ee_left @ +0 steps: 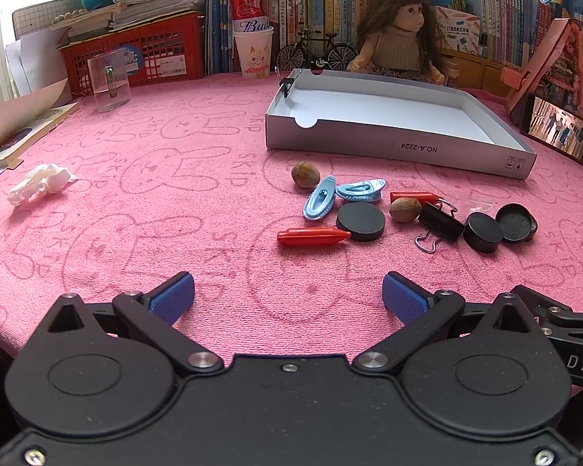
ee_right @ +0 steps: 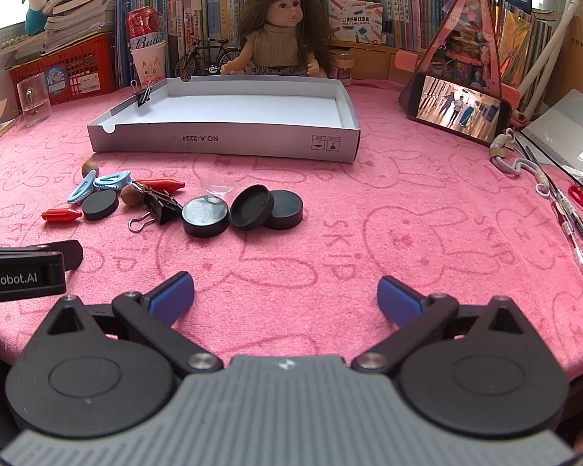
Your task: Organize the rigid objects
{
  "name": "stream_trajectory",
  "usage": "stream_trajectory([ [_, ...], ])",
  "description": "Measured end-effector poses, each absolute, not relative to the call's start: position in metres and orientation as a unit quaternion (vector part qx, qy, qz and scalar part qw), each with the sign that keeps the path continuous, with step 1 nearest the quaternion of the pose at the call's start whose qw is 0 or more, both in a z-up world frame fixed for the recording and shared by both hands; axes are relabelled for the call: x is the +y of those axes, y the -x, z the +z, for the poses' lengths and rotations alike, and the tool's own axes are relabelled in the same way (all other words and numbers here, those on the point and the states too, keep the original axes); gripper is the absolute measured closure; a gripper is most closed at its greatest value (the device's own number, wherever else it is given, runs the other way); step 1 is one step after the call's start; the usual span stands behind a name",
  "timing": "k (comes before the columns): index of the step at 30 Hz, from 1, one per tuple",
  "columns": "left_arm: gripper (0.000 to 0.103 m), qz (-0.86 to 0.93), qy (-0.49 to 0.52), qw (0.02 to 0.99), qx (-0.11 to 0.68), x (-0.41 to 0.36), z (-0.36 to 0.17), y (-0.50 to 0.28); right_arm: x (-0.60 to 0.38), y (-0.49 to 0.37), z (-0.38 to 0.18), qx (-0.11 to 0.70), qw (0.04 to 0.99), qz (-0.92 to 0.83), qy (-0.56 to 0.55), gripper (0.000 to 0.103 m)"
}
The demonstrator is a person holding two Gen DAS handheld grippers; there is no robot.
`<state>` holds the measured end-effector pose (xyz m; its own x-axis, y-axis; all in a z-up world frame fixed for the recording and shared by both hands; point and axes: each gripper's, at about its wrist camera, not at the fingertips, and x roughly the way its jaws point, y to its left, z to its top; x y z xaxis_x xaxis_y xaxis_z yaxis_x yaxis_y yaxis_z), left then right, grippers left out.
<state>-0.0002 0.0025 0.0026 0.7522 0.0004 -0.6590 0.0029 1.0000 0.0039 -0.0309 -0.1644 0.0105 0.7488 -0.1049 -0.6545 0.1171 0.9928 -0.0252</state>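
Clearly nothing sorted yet: left gripper (ee_left: 287,297) spread wide and empty, hovering low over the pink cloth (ee_left: 136,209); right gripper (ee_right: 285,297) likewise gaping, holding nothing

Scattered in a loose cluster just before the near wall of the box (ee_left: 447,155): two nuts (ee_left: 305,174), two blue clips (ee_left: 320,202), two red caps (ee_left: 313,236), a disc (ee_left: 360,221), a binder clip (ee_left: 441,222), and two more black pucks (ee_left: 483,232) at the cluster's right end. Box floor bare but for a small clip (ee_right: 144,95) pinched on its far left corner

Probably best to begin with the outliers. For the left side, likely the nearer red cap, lying apart at the cluster's front edge with bare cloth all round: line the pads (ee_left: 173,297) across its narrow width, not along its length, and come down low so it cannot roll away. For the right side, the puck (ee_right: 283,209) at the right end, though touching an upturned lid (ee_right: 251,206); approach from the free right flank to avoid nudging it

Worth leaving the middle for later: nut, binder clip and red cap touching or overlapping there, easy to drag together

Plenty of open cloth between the grippers and the cluster. Near wall of the box to be cleared by lifting before crossing. Right edge of the cloth crowded with pens (ee_right: 571,229), cord and a phone (ee_right: 458,110); better kept away from. Grippers just beside each other, so one at a time
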Motion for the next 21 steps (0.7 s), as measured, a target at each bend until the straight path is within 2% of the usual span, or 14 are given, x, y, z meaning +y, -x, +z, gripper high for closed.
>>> stream_trajectory([
  [21, 0.000, -0.001, -0.003, 0.937, 0.349, 0.0007, 0.0017, 0.0039, -0.1648, 0.0313, 0.0109, 0.347, 0.936, -0.058, -0.008, 0.000],
])
